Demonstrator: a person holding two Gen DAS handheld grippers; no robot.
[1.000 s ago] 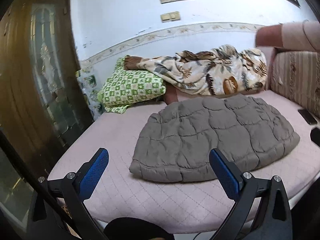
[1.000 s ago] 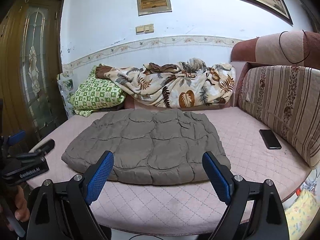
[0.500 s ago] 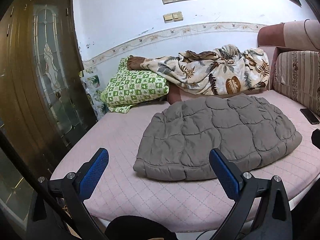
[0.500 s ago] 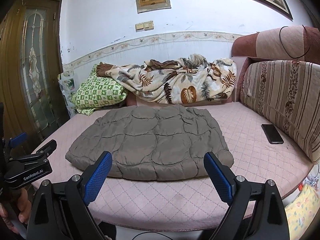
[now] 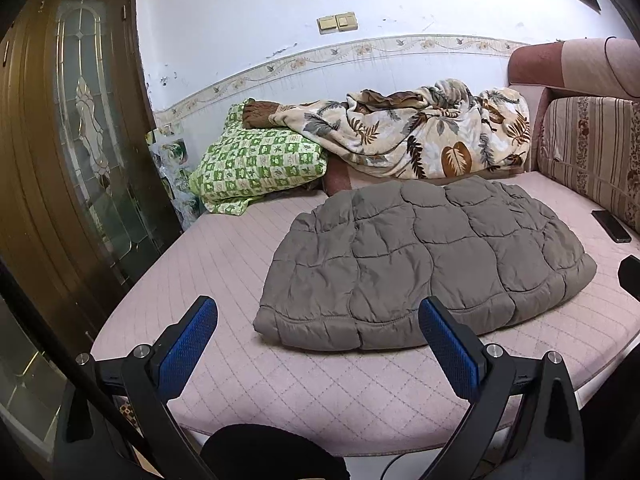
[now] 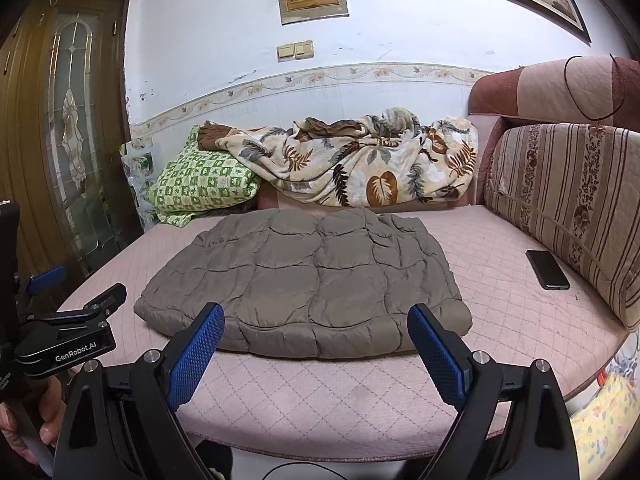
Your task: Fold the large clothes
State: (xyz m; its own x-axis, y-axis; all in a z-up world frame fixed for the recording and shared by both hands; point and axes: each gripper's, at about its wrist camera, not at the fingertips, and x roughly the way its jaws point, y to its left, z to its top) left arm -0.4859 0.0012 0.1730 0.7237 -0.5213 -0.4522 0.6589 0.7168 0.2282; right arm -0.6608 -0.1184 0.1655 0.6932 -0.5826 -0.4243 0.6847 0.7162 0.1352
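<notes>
1. Grey-brown and quilted, the jacket [image 5: 424, 264] lies flat on the pink bed [image 5: 320, 392], roughly mid-mattress, its near hem a little back from the front edge; in the right wrist view it sits square ahead [image 6: 312, 280].

2. Left tongs [image 5: 318, 344] stand wide open and empty, held above the bed's front edge, aimed at the jacket's near-left corner.

3. Right tongs [image 6: 316, 344] are likewise spread apart with nothing between the pads, facing the middle of the near hem. From that view the left tool shows at the far left, with a hand [image 6: 24, 420] on its grip.

4. Step in hand, as I judge it: the approach. The jacket looks like a compact slab (whether it is already folded once I cannot tell), and no fold is under way.

5. Next move probably calls for each pair of tongs to pinch a corner or edge of one side, catching all the padded layers, then lift and carry it over evenly.

6. Puffy fill will likely spring back, so the pinch should be deep.

7. Phone [image 6: 547, 269] lies well right of the jacket, near the striped cushion [image 6: 572, 208]; the leaf blanket [image 6: 352, 160] and green pillow [image 6: 200, 184] sit behind.
</notes>
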